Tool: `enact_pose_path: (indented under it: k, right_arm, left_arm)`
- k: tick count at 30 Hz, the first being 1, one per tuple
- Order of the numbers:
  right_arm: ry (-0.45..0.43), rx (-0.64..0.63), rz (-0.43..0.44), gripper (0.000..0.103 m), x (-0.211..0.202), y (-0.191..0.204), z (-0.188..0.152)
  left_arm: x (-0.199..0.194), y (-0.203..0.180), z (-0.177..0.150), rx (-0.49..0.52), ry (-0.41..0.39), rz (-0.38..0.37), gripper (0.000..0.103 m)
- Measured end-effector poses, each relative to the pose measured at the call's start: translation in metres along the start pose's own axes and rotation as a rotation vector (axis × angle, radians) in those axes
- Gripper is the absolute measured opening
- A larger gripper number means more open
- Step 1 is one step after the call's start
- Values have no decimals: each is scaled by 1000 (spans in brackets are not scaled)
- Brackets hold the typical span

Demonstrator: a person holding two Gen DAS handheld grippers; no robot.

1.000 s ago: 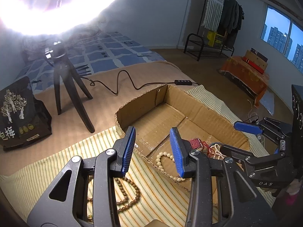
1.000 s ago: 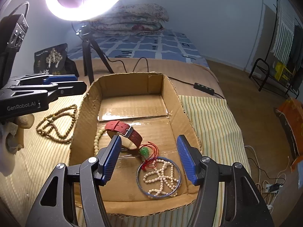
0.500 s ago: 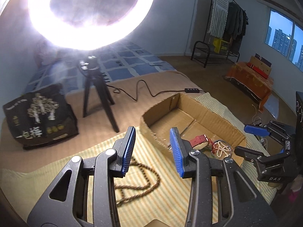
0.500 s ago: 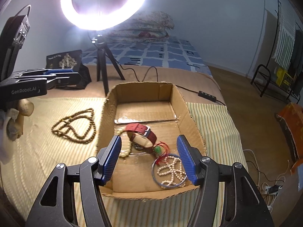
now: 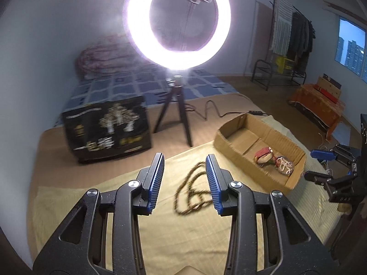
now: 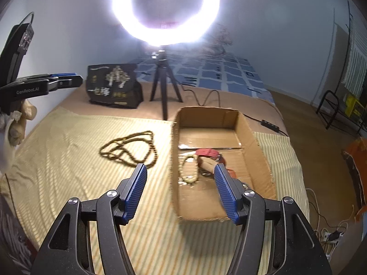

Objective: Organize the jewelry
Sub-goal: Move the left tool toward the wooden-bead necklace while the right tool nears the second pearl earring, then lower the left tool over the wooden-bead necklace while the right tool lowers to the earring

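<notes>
A brown bead necklace (image 5: 192, 190) (image 6: 130, 147) lies coiled on the yellow striped cloth (image 5: 188, 233) (image 6: 75, 151), left of an open cardboard box (image 5: 240, 153) (image 6: 254, 144). Inside the box lie a red watch (image 5: 263, 155) (image 6: 207, 153), a pale bead bracelet (image 6: 189, 169) and a beaded ring piece (image 5: 284, 165). My left gripper (image 5: 184, 178) hangs open and empty above the cloth, with the necklace seen between its fingers. Over the box's near left wall my right gripper (image 6: 180, 186) stands open, nothing in it.
A lit ring light on a black tripod (image 5: 177, 105) (image 6: 162, 87) stands behind the cloth, its cable (image 5: 211, 111) trailing right. A black printed bag (image 5: 107, 130) (image 6: 113, 88) sits at the left. A clothes rack (image 5: 289, 52) and an orange-covered stand (image 5: 318, 105) are far right.
Both grippers have pulled back and up from the box, which now looks smaller and farther. The left gripper swung left, so the necklace sits between its fingers. Neither gripper's opening changed.
</notes>
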State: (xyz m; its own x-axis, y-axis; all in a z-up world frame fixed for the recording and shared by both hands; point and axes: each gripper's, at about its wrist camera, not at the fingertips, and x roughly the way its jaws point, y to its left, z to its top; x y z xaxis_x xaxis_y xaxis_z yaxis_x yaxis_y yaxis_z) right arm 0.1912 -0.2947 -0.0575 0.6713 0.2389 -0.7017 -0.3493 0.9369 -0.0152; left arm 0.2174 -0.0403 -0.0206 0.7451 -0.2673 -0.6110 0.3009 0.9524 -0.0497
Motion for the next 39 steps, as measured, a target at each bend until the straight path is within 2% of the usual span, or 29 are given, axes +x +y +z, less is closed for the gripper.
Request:
enact_pose_path:
  k: [5, 11, 14, 17, 24, 30, 32, 34, 38, 39]
  right_arm:
    - [0, -28, 40, 60, -9, 23, -5]
    - [14, -44, 95, 61, -14, 49, -19]
    - [36, -57, 127, 61, -13, 63, -31]
    - [67, -76, 146, 61, -7, 78, -47]
    - [145, -92, 222, 61, 14, 112, -85]
    - [170, -151, 250, 60, 30, 138, -100]
    - [177, -176, 241, 53, 37, 144, -103]
    - [196, -187, 239, 38, 44, 146, -104]
    - [220, -197, 254, 33, 57, 150, -108]
    - [225, -202, 254, 28, 59, 151, -109]
  left_arm:
    - [-28, 25, -18, -24, -1, 37, 38]
    - [-38, 38, -32, -50, 11, 39, 38]
    - [-34, 36, -37, -45, 28, 27, 38]
    - [-27, 31, -42, -38, 43, 13, 45]
    - [-1, 23, -56, -34, 91, -26, 45]
    - [21, 16, -68, -16, 140, -47, 45]
    - [26, 16, -71, -14, 149, -52, 45]
    - [32, 16, -74, -15, 158, -55, 45]
    - [43, 16, -77, -21, 169, -65, 45]
    - [46, 16, -78, -22, 172, -67, 45]
